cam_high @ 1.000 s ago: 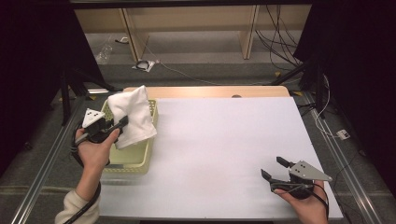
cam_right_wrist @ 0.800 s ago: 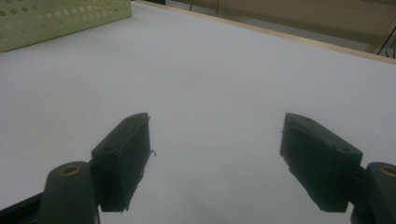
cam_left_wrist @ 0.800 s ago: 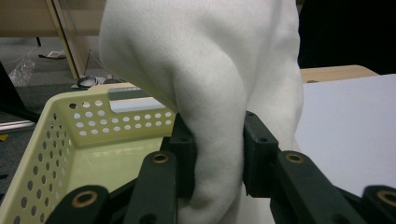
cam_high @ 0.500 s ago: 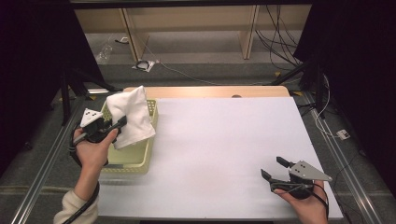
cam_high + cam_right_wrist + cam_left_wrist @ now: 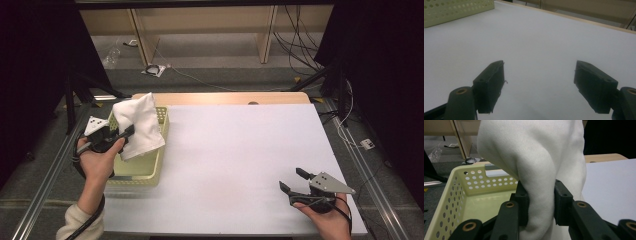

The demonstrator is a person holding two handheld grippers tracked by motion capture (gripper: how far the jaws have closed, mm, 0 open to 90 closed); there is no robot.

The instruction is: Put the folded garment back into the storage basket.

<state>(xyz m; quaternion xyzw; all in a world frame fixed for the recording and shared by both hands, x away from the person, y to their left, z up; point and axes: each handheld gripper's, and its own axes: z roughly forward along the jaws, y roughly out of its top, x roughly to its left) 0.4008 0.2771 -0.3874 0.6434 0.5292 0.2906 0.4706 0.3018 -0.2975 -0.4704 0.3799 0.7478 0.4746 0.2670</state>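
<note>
The white cloth (image 5: 137, 125) is held up above the yellow perforated basket (image 5: 150, 172), pinched at a gathered fold between the jaws of the left gripper (image 5: 126, 134). In the left gripper view the cloth (image 5: 536, 170) rises from the two black pads as a thick bunched column, so its long axis is read as running roughly upright, out of the grip and away from the basket floor (image 5: 486, 205), with a short tail hanging below the pads. The jaws are narrowed onto that fold, and the fabric is visibly squeezed between them.

Relative to the basket, the cloth is placed over the far, inner part, towards the side that faces the middle of the worktop (image 5: 240, 150). The basket itself is set at the left edge of the worktop, well apart from the right gripper (image 5: 295, 187).

The right gripper is held low at the near right corner, far across the worktop from the basket, its jaws spread wide with nothing between them. The left hand (image 5: 97, 162) is therefore judged far the nearer to the cloth, and any lowering into the basket or carrying out onto the worktop is expected to fall to it.
</note>
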